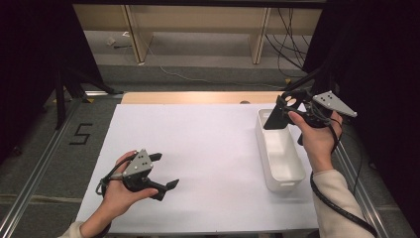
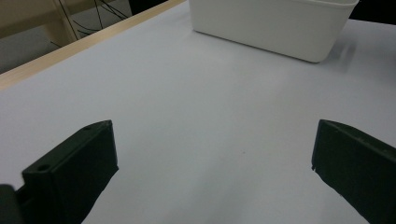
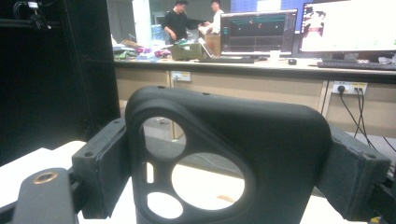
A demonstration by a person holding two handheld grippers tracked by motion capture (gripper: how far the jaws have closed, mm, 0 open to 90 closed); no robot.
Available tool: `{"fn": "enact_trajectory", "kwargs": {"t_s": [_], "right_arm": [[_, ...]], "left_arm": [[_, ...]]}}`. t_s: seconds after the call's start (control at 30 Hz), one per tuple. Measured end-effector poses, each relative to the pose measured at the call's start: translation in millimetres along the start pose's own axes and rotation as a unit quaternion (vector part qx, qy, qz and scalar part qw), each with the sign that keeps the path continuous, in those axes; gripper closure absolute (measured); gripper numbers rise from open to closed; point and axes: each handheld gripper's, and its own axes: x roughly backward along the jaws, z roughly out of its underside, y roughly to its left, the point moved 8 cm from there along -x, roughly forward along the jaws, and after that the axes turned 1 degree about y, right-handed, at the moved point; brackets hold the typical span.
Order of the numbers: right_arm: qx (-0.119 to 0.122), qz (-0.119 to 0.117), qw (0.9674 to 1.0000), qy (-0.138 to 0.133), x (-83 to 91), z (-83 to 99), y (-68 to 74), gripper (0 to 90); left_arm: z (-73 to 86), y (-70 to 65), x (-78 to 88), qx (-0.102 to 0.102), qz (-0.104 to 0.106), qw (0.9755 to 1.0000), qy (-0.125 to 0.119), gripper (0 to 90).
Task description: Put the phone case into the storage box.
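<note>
Two grippers: the right gripper (image 1: 286,106) clamps a black phone case (image 3: 243,154) above the white bin (image 1: 280,153); the left gripper (image 1: 166,171) gapes wide.

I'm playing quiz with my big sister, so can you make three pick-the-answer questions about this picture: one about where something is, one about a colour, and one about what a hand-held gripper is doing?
1. Where is the tub?
A. On the table's right side
B. In the middle of the table
C. On the floor

2. What colour is the phone case?
A. Red
B. White
C. Black

3. How is the left hand-held gripper?
A. Shut on the phone case
B. Open with nothing between its jaws
C. Shut on the tub

Answers:
1. A: in the high view the tub sits near the right edge of the white table.
2. C: the right gripper view shows a black case with round camera holes, clamped by the right hand-held gripper.
3. B: the left gripper view shows its jaws wide apart over bare table.
</note>
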Motion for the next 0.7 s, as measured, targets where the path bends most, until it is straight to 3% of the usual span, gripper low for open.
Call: {"fn": "enact_trajectory", "kwargs": {"t_s": [0.7], "right_arm": [[0.007,0.008,0.9998,0.016,-8.8,8.6,-4.9,15.8]], "left_arm": [[0.6,0.0,-0.7,0.001,0.001,1.0,0.0,0.0]]}}
